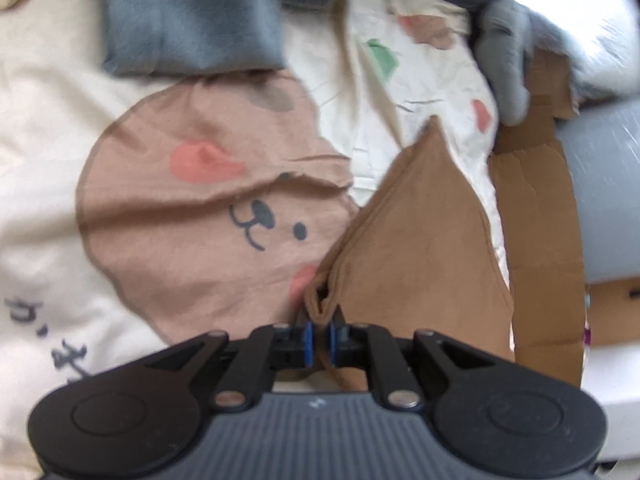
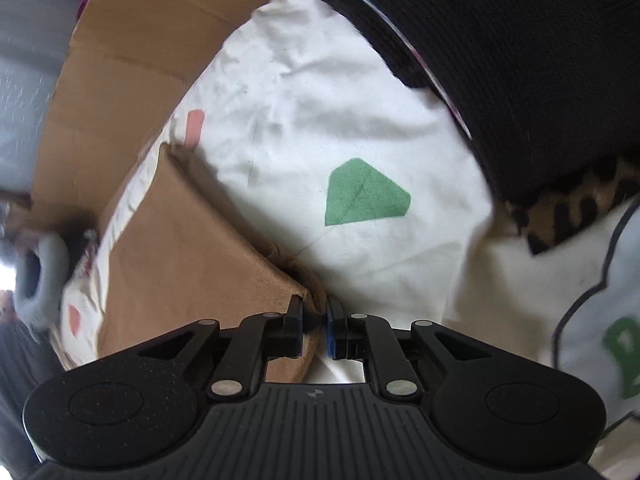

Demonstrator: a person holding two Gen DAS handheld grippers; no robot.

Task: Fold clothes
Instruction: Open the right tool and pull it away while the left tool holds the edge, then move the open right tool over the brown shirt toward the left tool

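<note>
The left gripper point(image 1: 320, 334) and right gripper point(image 2: 316, 330) each pinch a near corner of the tan garment point(image 1: 416, 248), which lies on the printed bedsheet point(image 1: 192, 208). The fold looks underway; next both corners likely travel together toward the far edge.

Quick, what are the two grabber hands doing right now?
Left gripper: closed on a corner of the brown cloth.
Right gripper: closed on the brown cloth too.

left hand-held gripper point(image 1: 319, 334) | black linkage arms, blue pads, silver rivets, ribbed grey body
</note>
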